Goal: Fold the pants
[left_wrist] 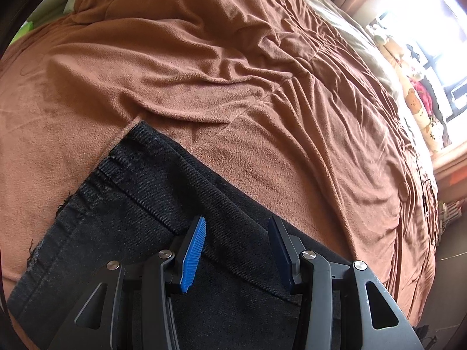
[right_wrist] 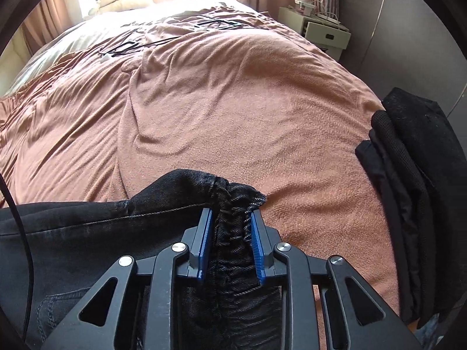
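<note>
Two tongs at work on one pair of black denim pants (right_wrist: 87, 233) lying on a bed under a rumpled brown fleece blanket (right_wrist: 233, 102).

The right tongs (right_wrist: 230, 245) pinch a bunched, stitched edge of the denim between their blue pads, the cloth standing up in a ridge just ahead of them. The left tongs (left_wrist: 236, 250) stand spread over a flat hemmed leg end, a seam running between the pads, nothing gripped there as far as I can see. To fold cleanly, I'd say the left should close on both layers at that seam before either lifts, then both carry the cloth over level so the edges meet. Counted: one pair of pants, two tongs, one blanket, one stack of dark folded clothes (right_wrist: 414, 192) off to the right of the right tongs.
</note>
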Demonstrator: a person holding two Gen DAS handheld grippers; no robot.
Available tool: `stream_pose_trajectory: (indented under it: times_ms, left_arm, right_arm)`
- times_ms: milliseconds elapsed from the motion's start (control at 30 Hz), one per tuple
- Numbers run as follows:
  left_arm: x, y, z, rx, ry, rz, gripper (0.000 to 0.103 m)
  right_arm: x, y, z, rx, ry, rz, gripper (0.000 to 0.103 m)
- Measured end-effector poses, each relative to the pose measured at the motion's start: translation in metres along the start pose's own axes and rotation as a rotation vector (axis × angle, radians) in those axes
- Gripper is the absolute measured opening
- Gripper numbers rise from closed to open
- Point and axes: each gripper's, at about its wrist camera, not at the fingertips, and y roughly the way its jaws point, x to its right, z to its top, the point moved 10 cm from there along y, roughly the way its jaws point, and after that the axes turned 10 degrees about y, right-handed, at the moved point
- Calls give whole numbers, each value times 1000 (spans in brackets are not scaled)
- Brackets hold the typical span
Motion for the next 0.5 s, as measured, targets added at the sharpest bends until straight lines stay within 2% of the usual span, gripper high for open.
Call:
stream_pose_trajectory:
  times_ms: [33,100,133,233,400,500]
  left_arm:
    - [0,2,0,-5,-4,0,47]
    - [1,7,0,-20,-12,-6,47]
    - [1,9,0,-27,-18,-6,47]
    - [-2,13,-1,-44,-56,-12,47]
    - [-7,18,-1,-81,-131,-14,47]
    - [-6,22,0,-121,-134,16,47]
  right_arm:
    - [-1,3,0,-16,-5,-25,35]
    - [-5,-3,1,-12,-15,-35,39]
    - [-8,-9,3,-1,-25,-36,45]
    - [-11,-35,11,63,-54,-41,52]
    - [-40,-72,11,123,-94,59,53]
    - [-71,-86,5,136,-150,126,53]
